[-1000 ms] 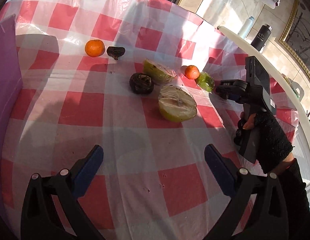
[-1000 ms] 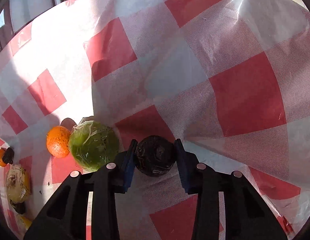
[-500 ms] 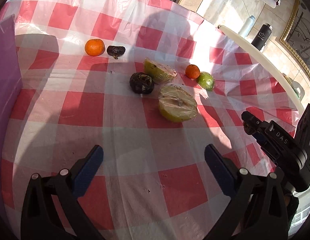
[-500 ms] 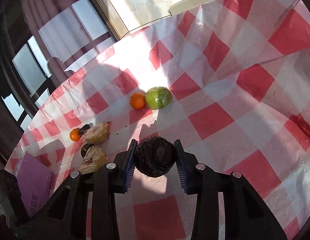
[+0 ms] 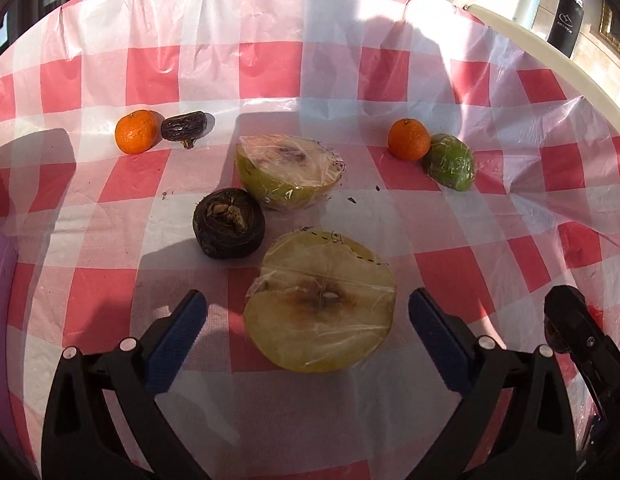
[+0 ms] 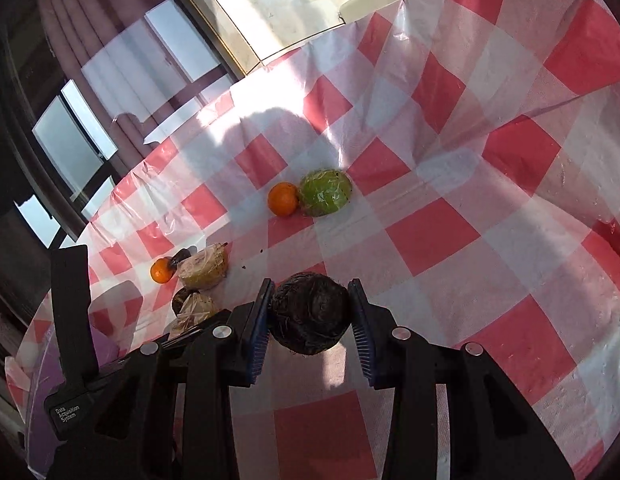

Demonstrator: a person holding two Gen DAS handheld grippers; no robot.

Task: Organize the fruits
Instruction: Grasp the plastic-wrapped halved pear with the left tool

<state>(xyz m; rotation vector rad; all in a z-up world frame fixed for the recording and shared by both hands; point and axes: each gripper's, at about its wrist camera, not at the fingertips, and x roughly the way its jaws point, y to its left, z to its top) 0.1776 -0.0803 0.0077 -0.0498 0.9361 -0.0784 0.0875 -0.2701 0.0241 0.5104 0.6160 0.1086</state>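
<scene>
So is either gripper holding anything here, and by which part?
The right gripper clamps a dark round fruit across its sides; the left gripper is open, holding nothing.

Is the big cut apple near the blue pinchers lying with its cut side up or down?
Cut side up. The apple half shows its browned core and seeds under cling film, facing upward.

Worktop cover (image 5: pixel 278 60): red-and-white check. Two mandarins (image 5: pixel 136 131) (image 5: pixel 408 139): orange. Wrapped round fruit (image 5: pixel 450 162): green. Two wrapped cut halves (image 5: pixel 288 172) (image 5: pixel 319 312): yellow-green skin, pale flesh browned at the core. Date (image 5: pixel 184 126) and round fruit (image 5: pixel 228 223): dark brown. Tongs pads (image 5: pixel 178 330): blue on black frames.
</scene>
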